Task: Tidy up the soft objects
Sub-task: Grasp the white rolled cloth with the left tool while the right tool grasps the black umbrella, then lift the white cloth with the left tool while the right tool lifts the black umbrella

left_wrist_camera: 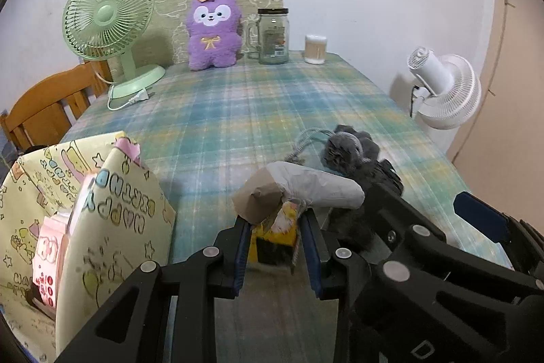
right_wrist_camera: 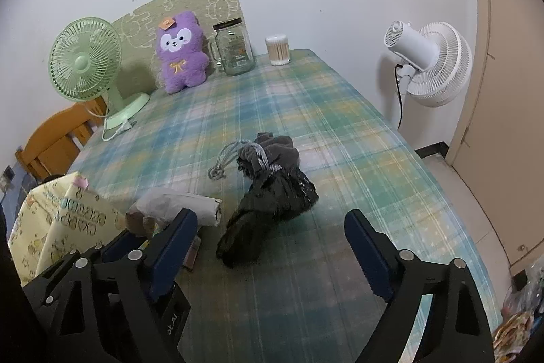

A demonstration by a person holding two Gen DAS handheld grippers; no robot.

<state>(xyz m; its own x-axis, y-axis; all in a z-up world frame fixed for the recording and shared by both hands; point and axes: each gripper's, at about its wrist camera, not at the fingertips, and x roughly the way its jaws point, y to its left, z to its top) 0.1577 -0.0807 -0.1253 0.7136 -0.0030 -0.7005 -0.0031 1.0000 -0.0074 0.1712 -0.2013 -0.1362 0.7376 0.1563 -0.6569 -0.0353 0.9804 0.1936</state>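
Through the left wrist view, your left hand-held gripper (left_wrist_camera: 274,238) was clamped on one small yellow packet (left_wrist_camera: 274,235), with one grey paper-wrapped roll (left_wrist_camera: 316,187) lying across its top just past the fingertips. Beyond that roll lay one grey drawstring pouch (left_wrist_camera: 343,148), its cord looped toward the middle of the table (left_wrist_camera: 238,111). At the near left stood one cream cartoon-print bag (left_wrist_camera: 112,213), open, with pink packets inside. Along the far edge you had one green desk fan (left_wrist_camera: 108,19), one purple plush toy (left_wrist_camera: 214,29), one glass jar (left_wrist_camera: 273,36) with a mug-handled glass beside it, and one tub of cotton swabs (left_wrist_camera: 315,49). The plaid cloth between the far row and the pouch lay bare. One wooden chair (left_wrist_camera: 47,108) stood off the left edge, one white fan (left_wrist_camera: 445,91) off the right.

Through the right wrist view, your right hand-held gripper (right_wrist_camera: 272,227) had its jaws standing wide apart, nothing between the pads. Just ahead of it lay one black crumpled bag (right_wrist_camera: 272,203), touching the drawstring pouch (right_wrist_camera: 268,152) behind it. The wrapped roll (right_wrist_camera: 180,206) lay to the left, near the cartoon-print bag (right_wrist_camera: 61,227). To the right of the black bag the table ran clear to its right edge, with the floor and one door (right_wrist_camera: 503,91) beyond.
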